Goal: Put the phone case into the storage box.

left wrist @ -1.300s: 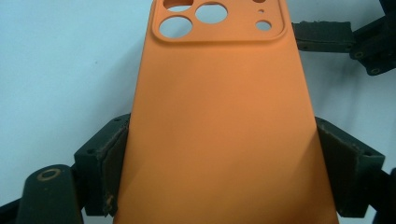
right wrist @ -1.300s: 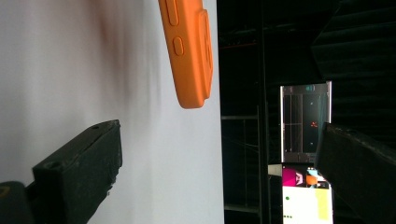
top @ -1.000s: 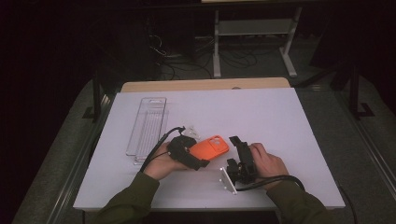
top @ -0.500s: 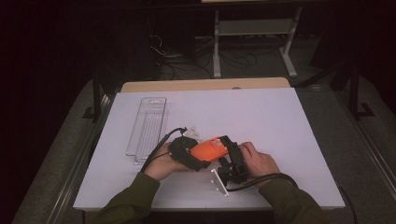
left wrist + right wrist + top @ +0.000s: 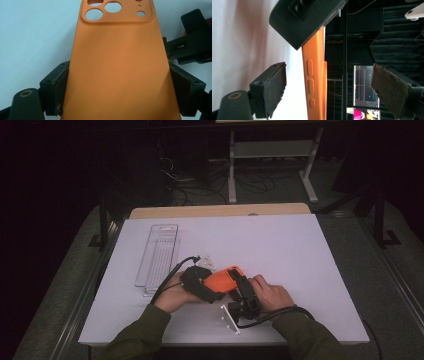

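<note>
From my seat, the smooth orange rubbery phone case (image 5: 120, 62) runs off the left gripper view's bottom edge. At lower centre of the high view, both hands cover most of it (image 5: 223, 279).

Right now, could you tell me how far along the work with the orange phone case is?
Done: the left gripper is shut on the orange phone case, lifted off the white table. In hand: the right gripper straddles its button edge, jaws just closing, pads not touching. Left: the second grip; the clear tray is untouched.
</note>
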Motion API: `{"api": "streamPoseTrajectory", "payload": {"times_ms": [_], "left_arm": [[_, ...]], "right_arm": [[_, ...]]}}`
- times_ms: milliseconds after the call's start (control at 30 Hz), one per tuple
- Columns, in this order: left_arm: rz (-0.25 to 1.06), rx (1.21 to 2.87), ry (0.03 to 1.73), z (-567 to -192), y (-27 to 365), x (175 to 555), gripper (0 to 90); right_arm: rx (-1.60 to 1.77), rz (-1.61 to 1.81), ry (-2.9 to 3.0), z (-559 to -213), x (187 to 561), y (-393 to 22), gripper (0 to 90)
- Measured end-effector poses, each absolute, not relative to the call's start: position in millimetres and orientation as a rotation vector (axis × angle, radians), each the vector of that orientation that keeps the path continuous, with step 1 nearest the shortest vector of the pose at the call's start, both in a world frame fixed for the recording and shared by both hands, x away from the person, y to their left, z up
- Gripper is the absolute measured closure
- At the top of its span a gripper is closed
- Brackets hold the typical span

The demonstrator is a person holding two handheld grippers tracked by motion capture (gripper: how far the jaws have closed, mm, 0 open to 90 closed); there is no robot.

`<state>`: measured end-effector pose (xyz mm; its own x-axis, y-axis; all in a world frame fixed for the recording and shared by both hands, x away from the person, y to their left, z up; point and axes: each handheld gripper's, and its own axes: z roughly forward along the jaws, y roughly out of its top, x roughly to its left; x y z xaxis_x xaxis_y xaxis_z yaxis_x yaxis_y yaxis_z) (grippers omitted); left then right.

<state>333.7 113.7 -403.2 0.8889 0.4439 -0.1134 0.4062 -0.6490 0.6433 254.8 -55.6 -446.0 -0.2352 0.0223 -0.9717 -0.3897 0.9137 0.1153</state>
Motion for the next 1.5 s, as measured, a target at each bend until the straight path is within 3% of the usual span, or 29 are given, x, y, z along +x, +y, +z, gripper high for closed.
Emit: {"api": "streamPoseTrajectory", "payload": {"times_ms": [267,1000,1500], "left_arm": [[0.080,2.379,0.577,-401.9,115.2,334.4,16.0],[0.080,2.372,0.577,-401.0,115.4,333.5,16.0],[0.079,2.382,0.573,-402.4,114.0,333.2,16.0]], "right_arm": [[-0.280,0.397,1.796,-447.5,250.3,-49.9,19.4],[-0.289,0.390,1.852,-449.1,248.8,-48.6,48.4],[-0.329,0.396,1.818,-449.7,245.9,-48.5,60.8]]}}
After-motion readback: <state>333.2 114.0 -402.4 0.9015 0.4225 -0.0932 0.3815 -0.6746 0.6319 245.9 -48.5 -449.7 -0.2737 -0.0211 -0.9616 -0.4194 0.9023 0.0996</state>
